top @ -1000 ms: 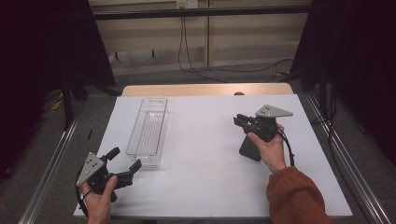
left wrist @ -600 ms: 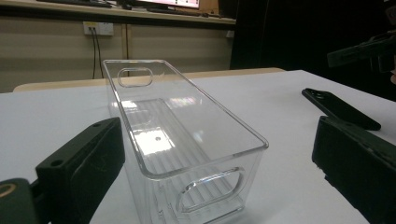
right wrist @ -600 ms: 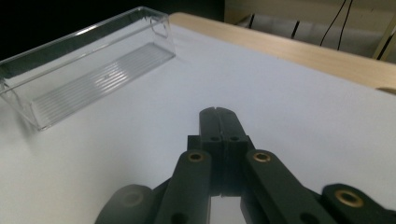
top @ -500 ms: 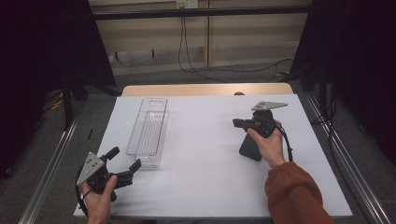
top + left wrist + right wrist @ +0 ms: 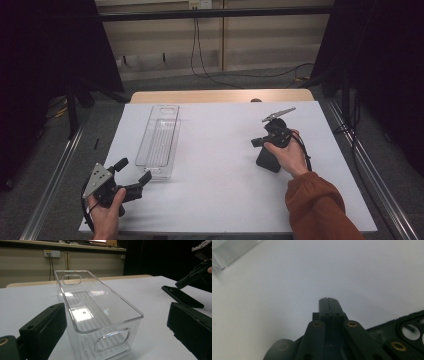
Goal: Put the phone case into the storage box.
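Black phone [image 5: 267,159] is the thing to watch here. It lies flat on the tabletop toward the right edge, about midway between near and far, with its long axis running roughly near-to-far and leaning a bit left at the far end. The right gripper [image 5: 256,142] sits right over its far end, and in the right gripper view its jaws [image 5: 328,300] are pressed fully together with nothing between them, nose pointing at bare white tabletop. The phone's edge [image 5: 409,322] shows low at the right of that view, so the phone is beside and behind the jaw tips, not in front of them. To grab it, I'd guess that hand needs to open up and pull back toward the near edge.

Left gripper [image 5: 131,176] is well apart, down at the near left corner, jaws spread wide and empty, looking along the clear bin [image 5: 159,141], whose long axis also runs near-to-far. So the right hand is way nearer the phone.

Compared with a second ago, the right gripper has tipped over and twisted left, its grey plate now tilted up. Left one and the bin haven't budged.
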Available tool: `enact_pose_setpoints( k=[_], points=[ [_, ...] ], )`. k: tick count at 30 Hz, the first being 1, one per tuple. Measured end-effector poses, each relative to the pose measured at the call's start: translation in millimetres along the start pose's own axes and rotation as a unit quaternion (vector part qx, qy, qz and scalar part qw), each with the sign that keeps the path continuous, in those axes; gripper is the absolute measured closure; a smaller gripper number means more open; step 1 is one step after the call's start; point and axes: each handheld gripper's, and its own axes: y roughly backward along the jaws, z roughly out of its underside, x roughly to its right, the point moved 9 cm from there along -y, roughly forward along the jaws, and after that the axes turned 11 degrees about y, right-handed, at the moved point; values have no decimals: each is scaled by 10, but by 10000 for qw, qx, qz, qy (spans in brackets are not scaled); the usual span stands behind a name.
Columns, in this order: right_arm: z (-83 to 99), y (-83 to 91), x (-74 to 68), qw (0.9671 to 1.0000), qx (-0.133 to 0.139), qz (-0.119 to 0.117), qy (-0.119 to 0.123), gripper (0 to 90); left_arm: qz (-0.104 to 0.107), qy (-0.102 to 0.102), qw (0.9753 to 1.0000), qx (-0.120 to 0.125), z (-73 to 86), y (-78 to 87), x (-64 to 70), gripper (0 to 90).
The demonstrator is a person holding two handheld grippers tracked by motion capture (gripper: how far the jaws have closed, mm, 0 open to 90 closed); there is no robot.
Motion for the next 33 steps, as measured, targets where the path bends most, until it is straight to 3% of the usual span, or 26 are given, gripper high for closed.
enact_pose_setpoints(
  k=[6,13,23,33],
  points=[
    [95,-83,-11,9989,-396,-185,-140,900,2,-2,10000,-1,-1,1,0,26],
    [206,-202,-36,9963,-812,-258,-88,900,16,-7,10000,-15,3,1,-1,26],
    [322,-285,-22,9942,-1040,-237,-154,900,22,-52,10000,-24,4,1,0,26],
    [367,-297,-35,9941,-1008,-322,-223,900,10,-45,10000,-21,3,4,-4,26]
  ],
)
